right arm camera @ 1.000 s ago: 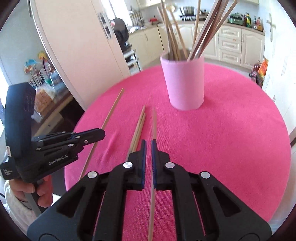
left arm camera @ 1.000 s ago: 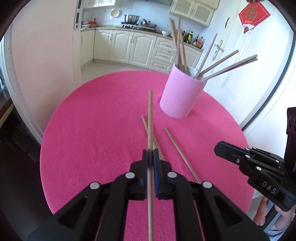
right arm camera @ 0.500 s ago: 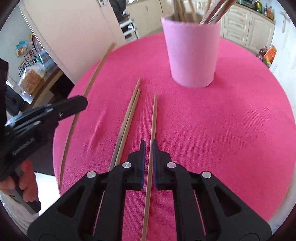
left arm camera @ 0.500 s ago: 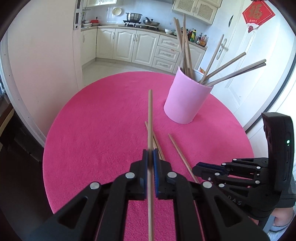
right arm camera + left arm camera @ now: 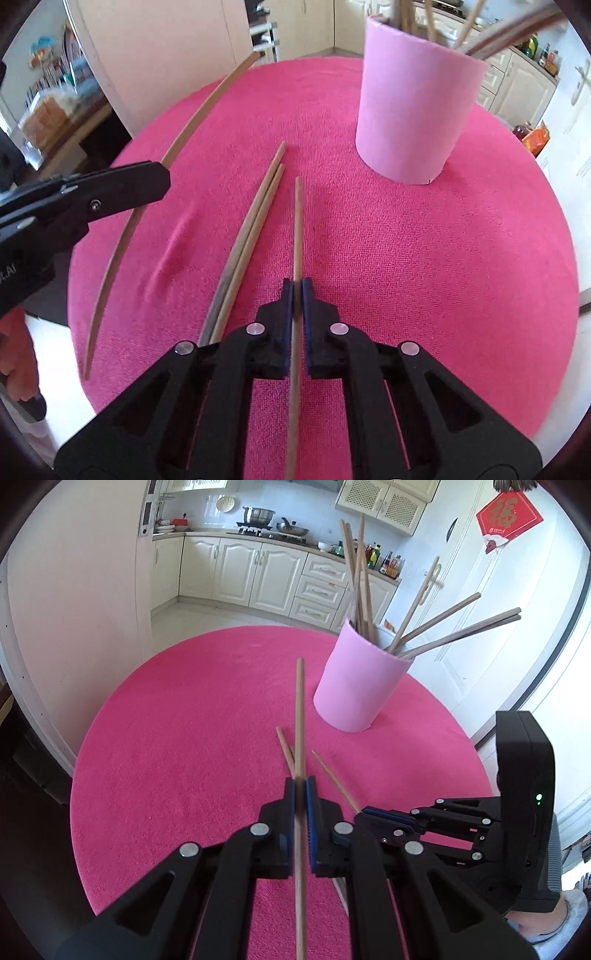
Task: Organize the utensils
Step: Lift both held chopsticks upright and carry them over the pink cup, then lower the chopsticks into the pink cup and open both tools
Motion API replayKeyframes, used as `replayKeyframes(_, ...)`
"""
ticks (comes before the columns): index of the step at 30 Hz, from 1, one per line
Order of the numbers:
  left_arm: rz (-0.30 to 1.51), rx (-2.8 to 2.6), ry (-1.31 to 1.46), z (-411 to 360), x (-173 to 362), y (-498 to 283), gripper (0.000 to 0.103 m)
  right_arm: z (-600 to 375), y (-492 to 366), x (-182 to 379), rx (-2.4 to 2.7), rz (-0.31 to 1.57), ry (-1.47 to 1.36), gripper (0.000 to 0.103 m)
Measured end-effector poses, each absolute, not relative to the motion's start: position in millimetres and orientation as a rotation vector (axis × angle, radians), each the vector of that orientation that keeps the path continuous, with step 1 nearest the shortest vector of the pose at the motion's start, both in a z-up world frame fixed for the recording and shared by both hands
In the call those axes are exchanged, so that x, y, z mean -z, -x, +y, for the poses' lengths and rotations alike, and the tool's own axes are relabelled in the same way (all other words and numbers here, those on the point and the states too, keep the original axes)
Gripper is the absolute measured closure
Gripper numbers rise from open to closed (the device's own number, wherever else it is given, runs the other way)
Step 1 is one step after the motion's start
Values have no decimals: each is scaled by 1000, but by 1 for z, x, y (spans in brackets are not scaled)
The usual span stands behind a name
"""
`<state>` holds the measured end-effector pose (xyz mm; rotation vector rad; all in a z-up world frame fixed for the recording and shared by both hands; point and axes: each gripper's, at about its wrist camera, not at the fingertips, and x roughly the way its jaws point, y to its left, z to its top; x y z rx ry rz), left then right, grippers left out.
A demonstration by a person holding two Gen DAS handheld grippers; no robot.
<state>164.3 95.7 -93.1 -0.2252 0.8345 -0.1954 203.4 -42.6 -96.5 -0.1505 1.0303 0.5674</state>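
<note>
Left gripper (image 5: 300, 786) clenched on one wooden chopstick (image 5: 300, 709), held above the pink tablecloth (image 5: 184, 775). Right gripper (image 5: 297, 286) clamped on a second chopstick (image 5: 297, 229) lying on the cloth. A loose pair (image 5: 255, 229) lies just beside it, all short of the pink cup (image 5: 413, 110), which holds more chopsticks.

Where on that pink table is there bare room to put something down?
Bare cloth spans the table's side away from the pink cup, and the stretch past the single chopstick toward the table's edge. It is crowded in front of the cup, around the paired chopsticks and both grippers.
</note>
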Motion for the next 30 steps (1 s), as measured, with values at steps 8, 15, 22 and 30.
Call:
replayKeyframes(8, 501, 295, 297, 90, 56, -151, 97, -88, -176, 29, -625, 646, -73, 98)
replayKeyframes(15, 191, 329, 285, 71, 18, -162, 97, -113, -170, -26, -573, 287, -178, 98)
replayKeyframes(22, -12, 296, 246, 47, -13, -196, 97, -125, -186, -53, -478, 75, -173, 98)
replayKeyframes(30, -68, 248, 192, 18, -6, -245, 97, -137, -218, -53, -438, 11, -197, 98)
